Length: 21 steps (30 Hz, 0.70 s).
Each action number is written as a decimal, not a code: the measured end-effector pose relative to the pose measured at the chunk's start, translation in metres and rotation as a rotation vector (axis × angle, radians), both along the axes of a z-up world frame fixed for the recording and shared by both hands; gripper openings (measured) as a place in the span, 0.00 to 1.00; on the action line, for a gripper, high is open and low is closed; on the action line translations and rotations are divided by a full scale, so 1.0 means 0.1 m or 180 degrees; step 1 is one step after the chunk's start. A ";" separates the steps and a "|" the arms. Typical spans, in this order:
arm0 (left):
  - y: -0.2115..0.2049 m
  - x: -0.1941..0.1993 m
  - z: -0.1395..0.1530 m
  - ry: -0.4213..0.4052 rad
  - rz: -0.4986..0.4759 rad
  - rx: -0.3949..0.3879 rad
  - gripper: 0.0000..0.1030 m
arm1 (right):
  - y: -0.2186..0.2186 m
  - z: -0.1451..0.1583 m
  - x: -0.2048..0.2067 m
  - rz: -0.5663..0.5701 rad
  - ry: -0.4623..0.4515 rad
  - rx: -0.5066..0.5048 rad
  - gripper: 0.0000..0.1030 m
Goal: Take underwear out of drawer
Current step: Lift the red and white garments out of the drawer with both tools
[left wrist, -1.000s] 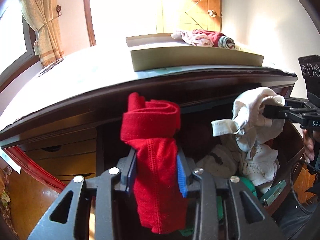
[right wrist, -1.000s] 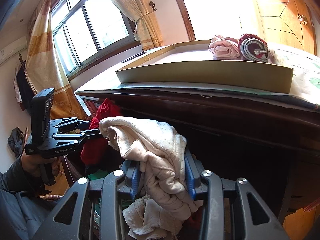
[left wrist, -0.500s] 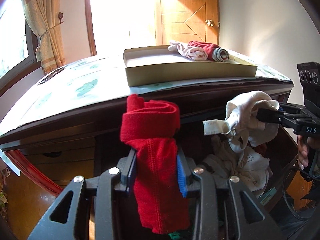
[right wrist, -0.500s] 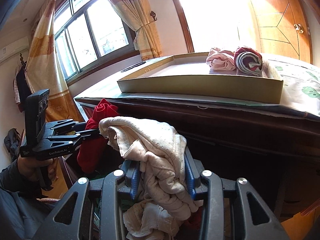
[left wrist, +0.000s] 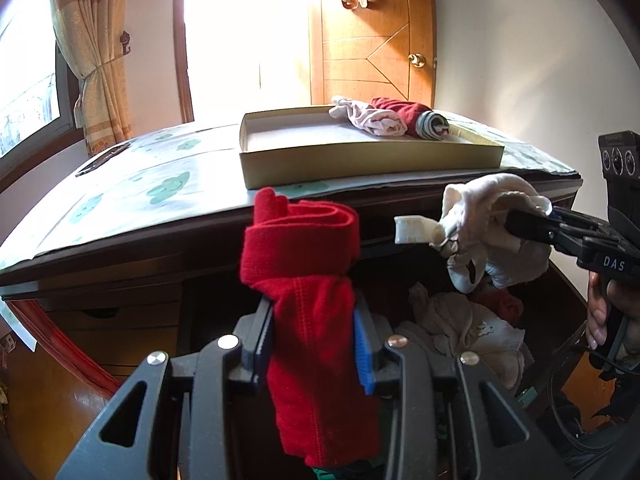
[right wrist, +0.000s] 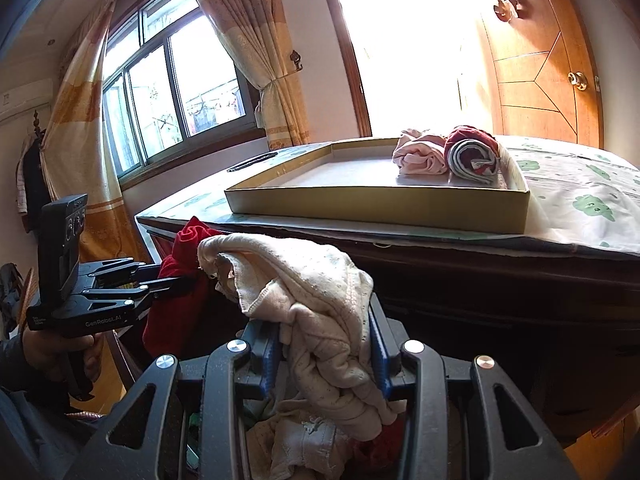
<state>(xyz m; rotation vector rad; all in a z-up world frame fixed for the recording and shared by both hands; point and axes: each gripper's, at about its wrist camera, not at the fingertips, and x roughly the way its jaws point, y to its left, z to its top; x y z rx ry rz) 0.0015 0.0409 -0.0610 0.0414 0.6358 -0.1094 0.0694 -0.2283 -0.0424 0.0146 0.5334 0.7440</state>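
Left wrist, red underwear [left wrist: 308,292] raised higher, box [left wrist: 368,160] nearer

Cardboard tray [left wrist: 360,160] mostly bare at left; two rolled garments [left wrist: 384,122] crowd its right.

Ahead of the fingers stands a dark wooden dresser [left wrist: 120,252], its top spread with a pale cloth [left wrist: 132,184] printed with green cloud shapes. Beyond it, a bright doorway [right wrist: 408,48] floods the room with glare. To the right of that opening hangs a wooden door [left wrist: 372,56] with a brass knob [left wrist: 417,60] and a paper cutout near its top. To the left, yellow curtains [right wrist: 256,40] are tied back beside a sliding window [right wrist: 172,96]. The walls are plain and pale [left wrist: 520,60], the floor polished wood [left wrist: 44,400].
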 end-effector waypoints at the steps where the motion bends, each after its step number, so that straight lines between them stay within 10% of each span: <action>1: -0.01 0.00 0.00 0.0003 -0.0007 0.0000 0.32 | 0.00 0.00 -0.01 -0.0014 -0.0017 -0.0006 0.39; 21: -0.07 -0.06 0.12 -0.0129 -0.0009 -0.0069 0.32 | -0.02 0.08 -0.13 -0.0232 -0.0214 -0.0022 0.39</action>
